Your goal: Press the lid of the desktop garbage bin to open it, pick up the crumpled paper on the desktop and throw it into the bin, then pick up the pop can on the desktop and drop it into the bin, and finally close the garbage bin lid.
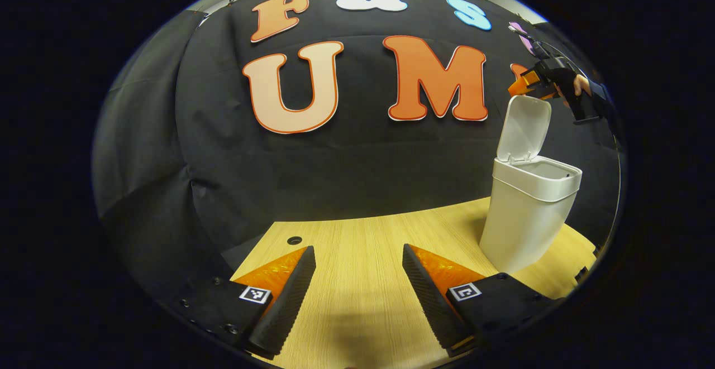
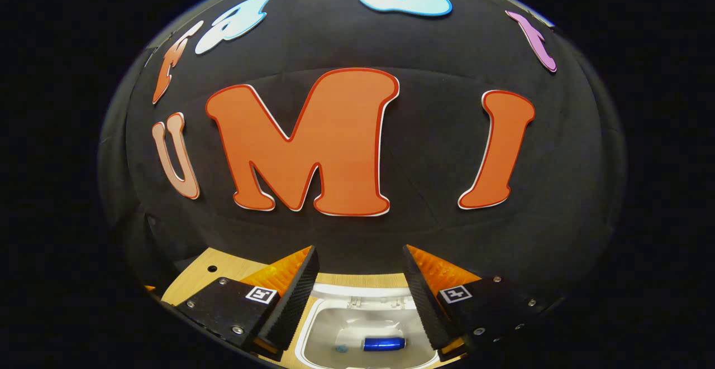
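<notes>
White plastic, tall and tapered, the desktop garbage bin (image 1: 528,212) stands on the pale wood-grain tabletop (image 1: 363,257) with its hinged white lid (image 1: 523,129) tipped up and open, as we see it in the left gripper view. Our left gripper (image 1: 359,291) hovers low over the bare tabletop, well apart from the bin, its two fingers spread wide with nothing between them. Farther off in that same view, our right gripper (image 1: 528,85) is held in a hand (image 1: 578,85) above the raised lid's top edge; we cannot tell from there whether it touches the lid.

In the right gripper view, we look straight down past our right gripper (image 2: 360,296) into the open garbage bin (image 2: 313,330). Its fingers also stand apart and hold nothing. Inside the bin, on the bottom, a blue metal pop can (image 2: 384,344) lies on its side. Just beside it, to the left, sits a small pale bluish scrap (image 2: 341,349), too small for us to say whether it is the crumpled paper. A round hole (image 2: 212,268) shows in the tabletop (image 2: 195,282) to the left of the bin.
</notes>
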`<state>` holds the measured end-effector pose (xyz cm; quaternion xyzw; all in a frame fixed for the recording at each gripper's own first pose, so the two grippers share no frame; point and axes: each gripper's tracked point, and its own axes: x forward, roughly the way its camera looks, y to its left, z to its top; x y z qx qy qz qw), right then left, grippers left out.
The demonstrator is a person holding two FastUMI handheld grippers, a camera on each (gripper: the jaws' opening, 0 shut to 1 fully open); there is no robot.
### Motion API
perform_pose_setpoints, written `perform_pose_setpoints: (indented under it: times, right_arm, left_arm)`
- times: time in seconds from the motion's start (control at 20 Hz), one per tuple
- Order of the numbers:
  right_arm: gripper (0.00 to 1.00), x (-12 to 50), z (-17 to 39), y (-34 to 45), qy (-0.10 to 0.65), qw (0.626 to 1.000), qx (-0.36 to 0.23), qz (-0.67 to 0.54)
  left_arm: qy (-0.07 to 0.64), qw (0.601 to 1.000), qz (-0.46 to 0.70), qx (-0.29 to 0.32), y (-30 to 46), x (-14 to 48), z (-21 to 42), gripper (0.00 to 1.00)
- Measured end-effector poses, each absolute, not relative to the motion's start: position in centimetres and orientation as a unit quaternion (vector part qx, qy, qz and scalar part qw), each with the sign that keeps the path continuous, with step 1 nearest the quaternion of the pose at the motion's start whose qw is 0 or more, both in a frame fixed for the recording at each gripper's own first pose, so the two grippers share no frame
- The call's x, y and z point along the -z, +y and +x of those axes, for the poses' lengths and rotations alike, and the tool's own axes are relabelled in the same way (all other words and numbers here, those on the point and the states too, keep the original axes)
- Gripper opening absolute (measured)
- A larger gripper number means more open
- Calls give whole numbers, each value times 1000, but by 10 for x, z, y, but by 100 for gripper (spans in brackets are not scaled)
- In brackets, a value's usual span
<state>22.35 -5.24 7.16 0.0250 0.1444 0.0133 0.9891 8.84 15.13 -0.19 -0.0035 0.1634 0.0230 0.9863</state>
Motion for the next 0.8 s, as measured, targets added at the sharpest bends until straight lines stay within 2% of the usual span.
perform_pose_setpoints:
  times: [0.05,0.2,0.35,0.45,0.5,0.8]
  right_arm:
    - [90,-61,217,-52,157,987,-14,21]
    - [90,-30,207,-51,193,981,-12,24]
    - [90,-9,200,-47,209,977,-9,42]
    - [90,6,186,-48,218,975,-13,38]
    - [90,15,180,-46,226,973,-15,36]
    - [90,56,159,-42,263,964,-19,32]
  left_arm:
    - [164,986,-4,-22,150,1,89,99]
    - [163,986,-7,-17,147,1,90,96]
    - [164,986,-6,-16,144,0,90,99]
    - [166,986,-7,-11,139,0,88,96]
    - [168,986,-6,-10,138,1,88,100]
    - [171,985,2,5,124,-1,90,100]
